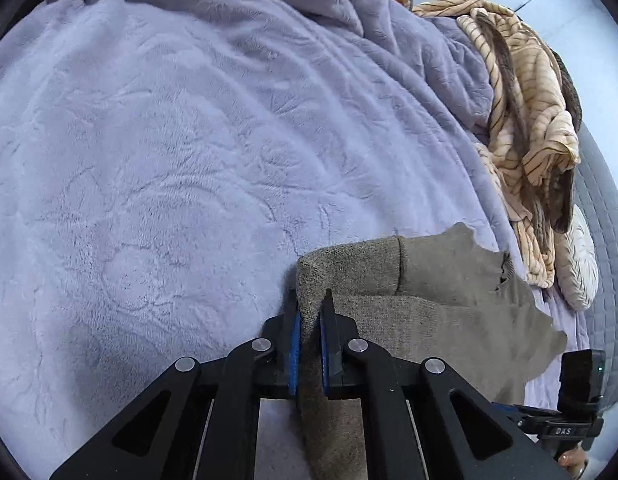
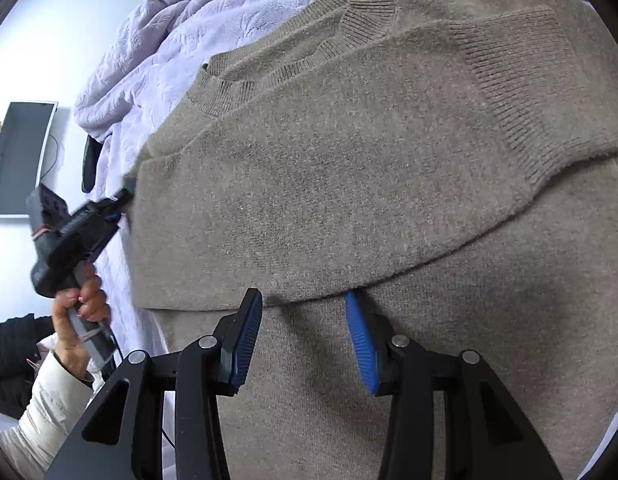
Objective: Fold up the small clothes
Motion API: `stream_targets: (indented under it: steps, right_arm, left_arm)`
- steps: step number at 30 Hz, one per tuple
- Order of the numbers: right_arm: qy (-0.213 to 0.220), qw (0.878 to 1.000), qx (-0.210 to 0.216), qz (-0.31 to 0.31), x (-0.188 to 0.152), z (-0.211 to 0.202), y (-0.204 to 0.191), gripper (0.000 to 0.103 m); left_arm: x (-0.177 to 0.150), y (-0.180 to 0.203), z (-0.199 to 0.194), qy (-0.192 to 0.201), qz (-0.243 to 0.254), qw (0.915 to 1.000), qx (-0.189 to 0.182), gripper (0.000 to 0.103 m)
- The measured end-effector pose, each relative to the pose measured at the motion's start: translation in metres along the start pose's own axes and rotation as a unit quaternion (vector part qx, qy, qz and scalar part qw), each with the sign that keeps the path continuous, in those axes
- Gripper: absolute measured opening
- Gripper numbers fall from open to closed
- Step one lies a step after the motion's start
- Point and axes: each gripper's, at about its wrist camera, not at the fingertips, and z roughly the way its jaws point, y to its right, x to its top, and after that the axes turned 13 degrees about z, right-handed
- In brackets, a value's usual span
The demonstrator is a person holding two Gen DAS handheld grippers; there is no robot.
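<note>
A taupe knit sweater lies on a lilac fleece blanket, one sleeve folded across its body, ribbed collar at the top. My left gripper is shut on the sweater's side edge; it also shows in the right wrist view at the sweater's left edge. My right gripper is open, its blue pads just above the sweater body at the folded sleeve's lower edge, holding nothing.
The lilac blanket covers the bed. A crumpled tan striped blanket and a white pillow lie at the right. A grey quilted surface is beyond. A monitor stands against the wall at left.
</note>
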Motion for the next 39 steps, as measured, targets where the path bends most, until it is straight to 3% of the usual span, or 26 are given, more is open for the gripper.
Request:
stream_targets:
  steps: [3, 5, 7, 12, 13, 14, 15, 18, 22, 24, 25, 27, 28, 29, 31, 39]
  right_arm:
    - [0.013, 1.000, -0.005, -0.008, 0.002, -0.012, 0.001, 0.049]
    - [0.035, 0.999, -0.018, -0.001, 0.009, -0.023, 0.011, 0.063]
    - [0.063, 0.997, -0.020, 0.041, 0.018, -0.038, 0.033, 0.065]
    - [0.088, 0.982, 0.037, 0.166, 0.042, -0.050, 0.080, 0.065]
    - [0.090, 0.979, 0.043, 0.176, 0.046, -0.049, 0.084, 0.062]
    - [0.091, 0.978, 0.047, 0.183, 0.050, -0.047, 0.083, 0.028]
    - [0.095, 0.977, 0.053, 0.182, 0.054, -0.049, 0.082, 0.004]
    - [0.118, 0.980, 0.051, 0.150, 0.054, -0.062, 0.072, 0.006]
    - [0.110, 0.984, -0.007, 0.139, 0.046, -0.056, 0.091, 0.007]
    - [0.100, 0.982, 0.016, 0.160, 0.042, -0.056, 0.104, 0.010]
    - [0.099, 0.981, 0.017, 0.164, 0.041, -0.058, 0.105, 0.017]
    - [0.092, 0.984, 0.009, 0.155, 0.038, -0.065, 0.102, 0.042]
    - [0.091, 0.985, 0.010, 0.148, 0.037, -0.067, 0.097, 0.061]
    - [0.091, 0.986, 0.011, 0.140, 0.034, -0.071, 0.094, 0.068]
    - [0.089, 0.988, -0.002, 0.126, 0.026, -0.076, 0.090, 0.068]
    - [0.059, 0.991, -0.017, 0.121, -0.021, -0.078, 0.094, 0.069]
  left_arm:
    - [-0.001, -0.011, 0.001, 0.016, -0.046, 0.9984, -0.026, 0.008]
    - [0.000, -0.006, 0.001, 0.012, -0.031, 0.9993, -0.018, 0.009]
    - [0.001, -0.002, 0.001, 0.007, -0.021, 0.9997, -0.014, 0.009]
    - [0.000, 0.000, 0.002, 0.004, -0.024, 0.9997, -0.010, 0.009]
    - [0.000, 0.001, 0.003, 0.005, -0.025, 0.9996, -0.008, 0.009]
    - [0.000, 0.000, 0.002, 0.005, -0.026, 0.9996, -0.007, 0.009]
    - [0.000, -0.001, 0.001, 0.006, -0.025, 0.9996, -0.006, 0.009]
    - [-0.002, -0.002, 0.001, 0.005, -0.020, 0.9998, -0.006, 0.009]
    - [-0.003, -0.003, 0.003, 0.003, -0.023, 0.9997, -0.002, 0.009]
    - [-0.003, 0.002, 0.000, 0.002, -0.017, 0.9998, 0.009, 0.009]
    - [-0.003, 0.006, -0.003, -0.002, -0.010, 0.9998, 0.019, 0.012]
    - [-0.003, 0.015, -0.010, -0.008, 0.003, 0.9984, 0.056, 0.022]
    - [-0.004, 0.019, -0.015, -0.010, 0.005, 0.9971, 0.075, 0.034]
    - [-0.006, 0.022, -0.019, -0.009, 0.006, 0.9963, 0.085, 0.050]
    - [-0.012, 0.032, -0.031, -0.002, 0.008, 0.9935, 0.113, 0.067]
    - [-0.059, 0.097, -0.051, -0.044, 0.052, 0.9856, 0.155, 0.068]
